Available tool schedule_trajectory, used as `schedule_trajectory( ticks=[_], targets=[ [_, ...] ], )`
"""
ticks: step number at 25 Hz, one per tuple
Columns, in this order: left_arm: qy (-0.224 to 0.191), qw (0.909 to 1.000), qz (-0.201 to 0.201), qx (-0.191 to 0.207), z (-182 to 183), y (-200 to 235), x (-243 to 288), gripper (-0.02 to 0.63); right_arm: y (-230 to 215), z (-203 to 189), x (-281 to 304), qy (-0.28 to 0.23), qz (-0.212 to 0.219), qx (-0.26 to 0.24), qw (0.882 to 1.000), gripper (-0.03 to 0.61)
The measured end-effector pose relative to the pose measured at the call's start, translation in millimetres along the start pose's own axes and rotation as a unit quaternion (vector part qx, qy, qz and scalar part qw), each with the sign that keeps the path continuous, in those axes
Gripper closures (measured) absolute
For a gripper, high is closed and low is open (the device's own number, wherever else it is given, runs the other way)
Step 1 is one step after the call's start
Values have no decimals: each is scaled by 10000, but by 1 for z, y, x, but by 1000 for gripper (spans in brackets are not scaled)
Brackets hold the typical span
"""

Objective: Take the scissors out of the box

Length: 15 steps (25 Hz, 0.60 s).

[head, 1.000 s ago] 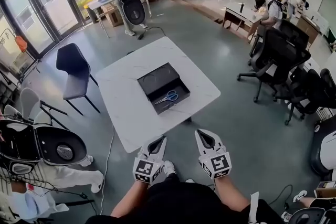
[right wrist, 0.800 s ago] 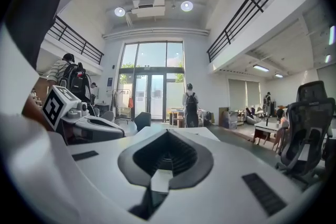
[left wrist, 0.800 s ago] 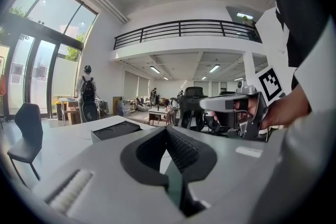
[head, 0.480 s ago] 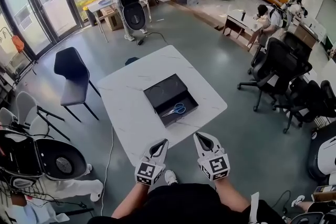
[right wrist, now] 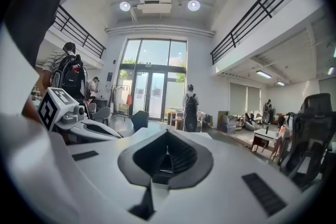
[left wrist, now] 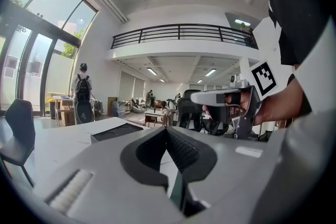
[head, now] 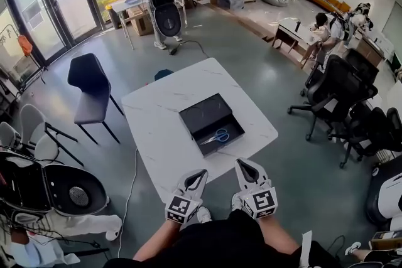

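Observation:
An open black box (head: 212, 122) lies on the white marble table (head: 163, 135); its lid half is farther away and its tray half nearer. The scissors (head: 217, 135), blue-handled, lie in the near tray. Both grippers hover short of the table's near edge, pointing at it, apart from the box. My left gripper (head: 200, 173) is shut and empty; its own view shows the jaws (left wrist: 167, 129) meeting, with the box (left wrist: 118, 131) low ahead. My right gripper (head: 241, 162) is shut too, holding nothing (right wrist: 167, 135). Each gripper shows in the other's view: the right (left wrist: 223, 97), the left (right wrist: 79, 123).
A dark chair (head: 91, 88) stands left of the table and black office chairs (head: 336, 81) to its right. A person with a backpack (head: 164, 3) stands beyond it. White shell chairs (head: 63, 179) crowd the near left, and a cable (head: 129, 198) runs along the floor.
Both grippers have moved forward toward the table's near edge, and the table and box now sit closer. Both jaws stay shut.

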<state>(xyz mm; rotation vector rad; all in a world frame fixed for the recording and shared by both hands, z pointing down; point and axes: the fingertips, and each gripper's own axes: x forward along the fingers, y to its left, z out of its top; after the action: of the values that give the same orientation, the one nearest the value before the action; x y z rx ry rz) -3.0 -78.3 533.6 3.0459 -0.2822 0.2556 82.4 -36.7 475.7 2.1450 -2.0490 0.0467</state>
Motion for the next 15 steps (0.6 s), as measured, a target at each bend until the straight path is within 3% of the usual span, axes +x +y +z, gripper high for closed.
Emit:
schedule_trajectory(
  ticks=[10,15],
  targets=[
    [152,9983,541,-127,1,29,18,604,-19,-7,39,14,548,83,9985,572],
    [285,9968,743,-74,-4,36,48,604,-51,-14,61,17,830,421,9957,571]
  ],
)
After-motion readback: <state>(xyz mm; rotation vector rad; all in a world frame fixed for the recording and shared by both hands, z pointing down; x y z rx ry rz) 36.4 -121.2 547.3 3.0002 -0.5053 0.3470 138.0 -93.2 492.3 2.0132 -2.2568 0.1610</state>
